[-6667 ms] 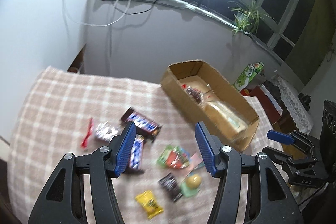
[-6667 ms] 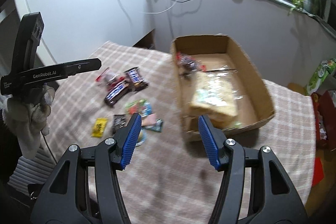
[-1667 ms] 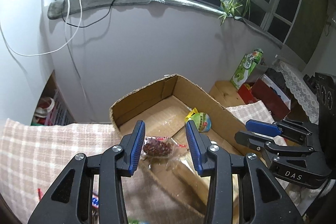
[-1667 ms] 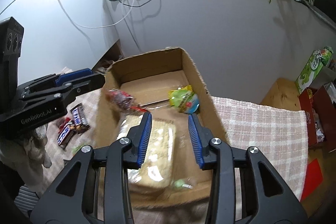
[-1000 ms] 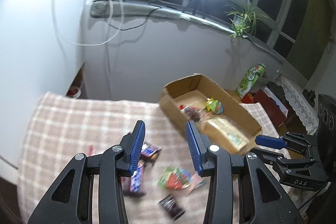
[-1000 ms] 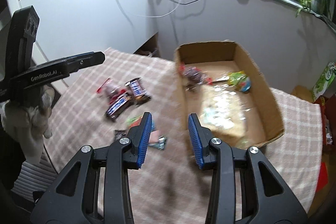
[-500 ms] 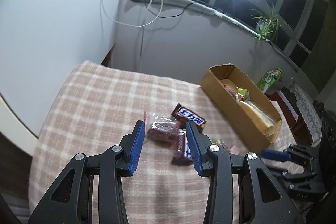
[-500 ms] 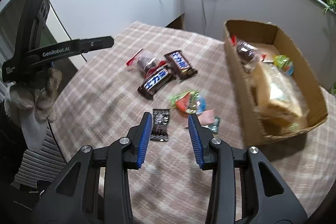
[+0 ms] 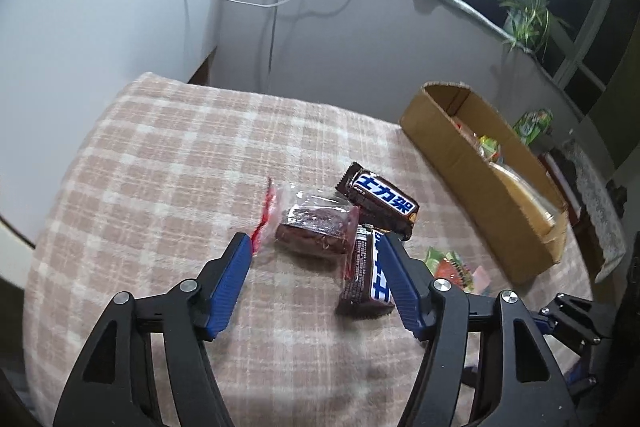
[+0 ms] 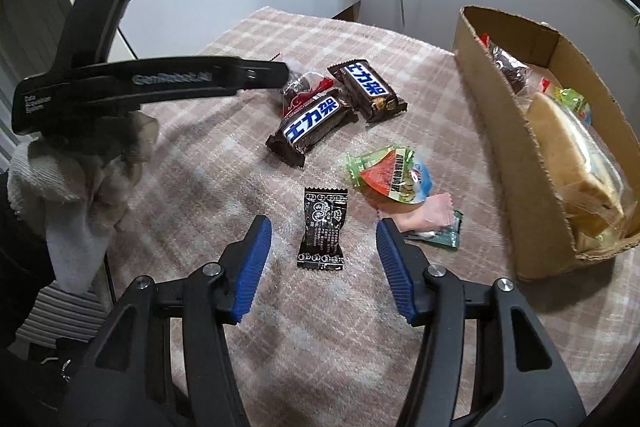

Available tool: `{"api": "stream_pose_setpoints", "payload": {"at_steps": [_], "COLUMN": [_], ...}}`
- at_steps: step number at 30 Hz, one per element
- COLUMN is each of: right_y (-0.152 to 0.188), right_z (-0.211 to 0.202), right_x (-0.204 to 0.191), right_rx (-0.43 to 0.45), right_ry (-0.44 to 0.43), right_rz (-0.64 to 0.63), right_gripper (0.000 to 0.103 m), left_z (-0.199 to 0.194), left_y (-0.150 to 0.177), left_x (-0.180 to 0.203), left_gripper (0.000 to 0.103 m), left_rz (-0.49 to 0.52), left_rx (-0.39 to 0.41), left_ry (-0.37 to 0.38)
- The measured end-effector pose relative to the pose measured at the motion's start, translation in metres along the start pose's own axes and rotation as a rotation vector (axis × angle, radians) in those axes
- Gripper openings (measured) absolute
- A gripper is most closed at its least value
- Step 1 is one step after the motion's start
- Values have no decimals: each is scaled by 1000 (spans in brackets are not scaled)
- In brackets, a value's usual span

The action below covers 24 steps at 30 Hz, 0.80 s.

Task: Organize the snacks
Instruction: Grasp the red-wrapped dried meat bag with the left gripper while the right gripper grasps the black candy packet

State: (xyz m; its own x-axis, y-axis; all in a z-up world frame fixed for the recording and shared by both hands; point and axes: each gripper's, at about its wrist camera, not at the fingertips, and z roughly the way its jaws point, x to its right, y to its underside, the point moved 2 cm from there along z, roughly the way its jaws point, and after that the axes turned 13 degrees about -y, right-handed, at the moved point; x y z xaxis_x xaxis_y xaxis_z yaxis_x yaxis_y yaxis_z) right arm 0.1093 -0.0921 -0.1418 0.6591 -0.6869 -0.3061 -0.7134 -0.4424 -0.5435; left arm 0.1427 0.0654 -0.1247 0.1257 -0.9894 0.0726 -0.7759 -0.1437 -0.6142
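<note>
Snacks scattered on a checked tablecloth [image 9: 168, 163] beside a cardboard box [image 10: 504, 115]

The left gripper [image 9: 316, 241], jaws spread, framed a clear-wrapped brown cake [image 9: 314, 229] that touched two chocolate bars [image 9: 378, 201]. The right gripper [image 10: 324, 229], jaws likewise spread and empty, hovered over a black candy packet [image 10: 322, 229]. A green-red pouch [image 10: 390, 173] lay near; bread [image 10: 576, 163] sat inside the box
</note>
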Motion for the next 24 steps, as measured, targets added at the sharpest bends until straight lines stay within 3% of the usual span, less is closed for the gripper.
{"api": "stream_pose_setpoints", "payload": {"at_steps": [9,15,18,22,24], "right_y": [-2,-2,-2,-2,-3], "right_z": [17,26,30,32,32], "right_x": [2,0,2,4,6], "right_rx": [-20,-42,-54,-56,-55], "right_ry": [0,1,-2,10,8], "right_rz": [-2,-16,-15,-17,-11], "right_gripper": [57,56,44,38,29], "left_z": [29,35,37,42,45], "left_y": [-6,-8,-8,-8,-9], "left_x": [17,17,16,10,5], "left_gripper": [66,66,66,65,62], "left_rz": [89,110,111,87,56], "left_rx": [-3,10,12,10,3], "left_ry": [-87,-97,-93,-78,-65]}}
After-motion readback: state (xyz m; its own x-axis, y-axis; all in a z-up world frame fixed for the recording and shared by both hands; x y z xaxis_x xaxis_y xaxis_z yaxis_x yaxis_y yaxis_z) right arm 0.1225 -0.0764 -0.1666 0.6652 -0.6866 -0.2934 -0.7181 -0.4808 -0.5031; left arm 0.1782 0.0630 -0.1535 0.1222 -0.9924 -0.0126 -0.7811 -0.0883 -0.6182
